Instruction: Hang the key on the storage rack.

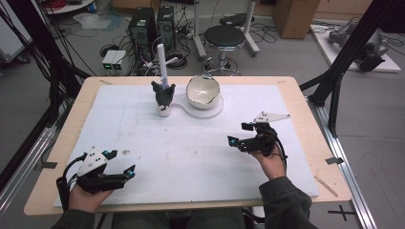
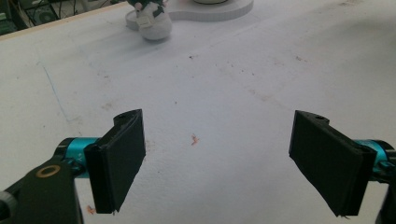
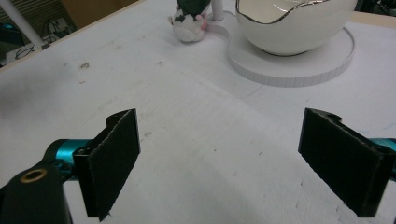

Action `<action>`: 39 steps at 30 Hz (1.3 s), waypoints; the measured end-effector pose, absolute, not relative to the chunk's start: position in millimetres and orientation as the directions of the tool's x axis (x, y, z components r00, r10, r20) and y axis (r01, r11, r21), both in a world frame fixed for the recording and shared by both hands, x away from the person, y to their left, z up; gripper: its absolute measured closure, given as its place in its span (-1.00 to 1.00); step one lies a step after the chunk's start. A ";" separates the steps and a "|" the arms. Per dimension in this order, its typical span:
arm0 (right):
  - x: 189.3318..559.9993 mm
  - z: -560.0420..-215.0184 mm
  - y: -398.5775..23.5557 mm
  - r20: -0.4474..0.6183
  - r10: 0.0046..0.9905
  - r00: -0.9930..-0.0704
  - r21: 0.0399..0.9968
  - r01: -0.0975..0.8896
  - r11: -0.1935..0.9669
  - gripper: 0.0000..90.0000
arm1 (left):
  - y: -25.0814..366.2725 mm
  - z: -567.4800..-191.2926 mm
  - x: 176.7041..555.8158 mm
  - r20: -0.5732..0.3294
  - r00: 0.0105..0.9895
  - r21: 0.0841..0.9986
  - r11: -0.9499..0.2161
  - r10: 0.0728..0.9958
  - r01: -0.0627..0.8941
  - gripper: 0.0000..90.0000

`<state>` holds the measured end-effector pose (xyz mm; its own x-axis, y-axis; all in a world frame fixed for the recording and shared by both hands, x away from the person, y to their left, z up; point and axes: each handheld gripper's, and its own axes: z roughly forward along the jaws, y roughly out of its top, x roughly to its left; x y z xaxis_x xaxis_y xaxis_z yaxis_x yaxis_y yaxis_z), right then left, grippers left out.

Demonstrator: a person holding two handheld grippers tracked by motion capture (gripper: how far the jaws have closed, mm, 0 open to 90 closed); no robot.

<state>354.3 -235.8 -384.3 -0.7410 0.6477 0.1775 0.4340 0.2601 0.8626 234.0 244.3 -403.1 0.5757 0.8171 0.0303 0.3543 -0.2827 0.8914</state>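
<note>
My left gripper (image 1: 122, 162) sits nearest me at the front left of the white mat (image 1: 143, 143), jaws spread wide with nothing between them; in the left gripper view its pads (image 2: 116, 158) frame bare mat with a few reddish specks. Ahead of it there is open mat all the way to the back, so nothing blocks a straight reach forward.

Moving right along the back: the little figurine (image 1: 164, 98), dark green on top over a round white base, stands against a white upright post (image 1: 162, 62). It looks light and top-heavy to me, easy to tip, and I'd pinch it low on the rounded base, though that curve could slip.

Just right of it is the eggshell-shaped white bowl (image 1: 203, 90) with a jagged gilt rim, sitting on a white round stand (image 1: 217, 109). I judge it ceramic: stiff, glossy, slippery, and chippy at those rim points. I'd take the wall below the rim, squeezing gently, or cradle it lower.

Further right, my right gripper (image 1: 239, 135) hovers mid-mat, jaws equally wide apart and holding nothing, pointed toward the bowl (image 3: 294, 23) and figurine (image 3: 189, 21). Plenty of free mat lies between them. The mat's right edge and the wooden table (image 1: 305, 109) border are near my right wrist, so I'd swing inward rather than outward.
</note>
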 end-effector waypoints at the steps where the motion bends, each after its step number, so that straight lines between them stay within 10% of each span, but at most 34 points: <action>1: 353.7 -385.5 -236.7 0.175 0.649 -0.741 0.864 0.431 0.259 -0.73 | 244.1 -403.1 233.9 0.029 0.575 0.891 -0.282 0.818 0.355 -0.58; 39: 322.2 -404.8 -272.0 0.183 0.671 -0.719 0.863 0.444 0.241 -0.74 | 243.3 -405.3 233.5 0.027 0.585 0.884 -0.293 0.811 0.365 -0.58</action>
